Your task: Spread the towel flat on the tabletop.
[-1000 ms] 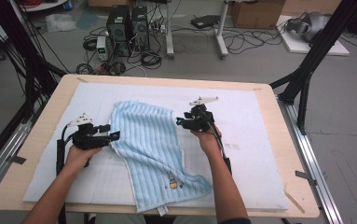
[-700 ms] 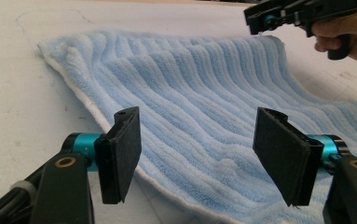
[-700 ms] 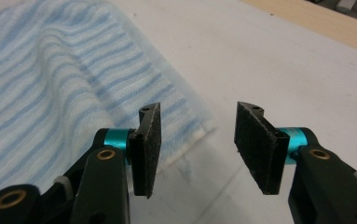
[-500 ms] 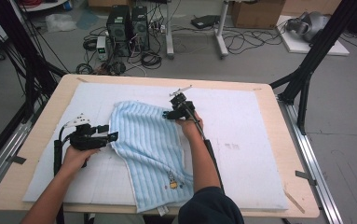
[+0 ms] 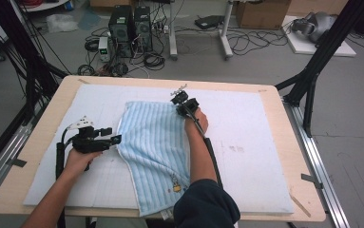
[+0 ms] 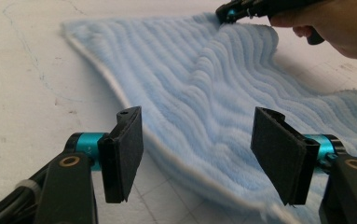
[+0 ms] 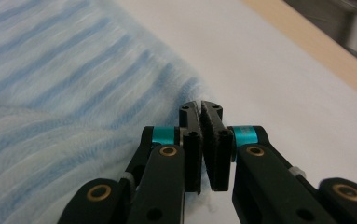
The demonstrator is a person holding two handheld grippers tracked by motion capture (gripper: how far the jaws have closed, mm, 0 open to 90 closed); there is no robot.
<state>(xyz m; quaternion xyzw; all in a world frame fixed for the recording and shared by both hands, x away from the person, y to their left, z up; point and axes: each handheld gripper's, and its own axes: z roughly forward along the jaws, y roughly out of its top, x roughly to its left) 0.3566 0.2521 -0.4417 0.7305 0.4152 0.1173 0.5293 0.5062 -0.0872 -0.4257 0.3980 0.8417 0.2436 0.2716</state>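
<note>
- The towel (image 5: 156, 147), pale blue with ribbed stripes, lay on the white mat (image 5: 260, 156) near the middle of the tabletop (image 5: 51, 102), running from around the centre down to the near edge, where its lower end hung just over the mat's border.
- A small yellow tag (image 5: 176, 188) sat close to the towel's near right corner.
- The right gripper (image 5: 183, 102) was at the towel's far right corner, on the side facing the tabletop's far edge; its jaws had just been closing and stood pressed together on the towel's edge, the fabric bunched up against them in the right gripper view (image 7: 204, 135).
- In the left gripper view the towel rose in a soft fold toward that pinched corner.
- The left gripper (image 5: 107, 140) hovered just beside the towel's left edge, on the left half of the tabletop, with its jaws standing wide and nothing between the pads (image 6: 129, 149); the towel's hem ran across below and between them without touching.
- The mat covered most of the wooden tabletop, leaving a bare wood border all round.
- Beyond the far edge, on the floor, stood computer towers (image 5: 131, 23) among loose cables (image 5: 246, 42).
</note>
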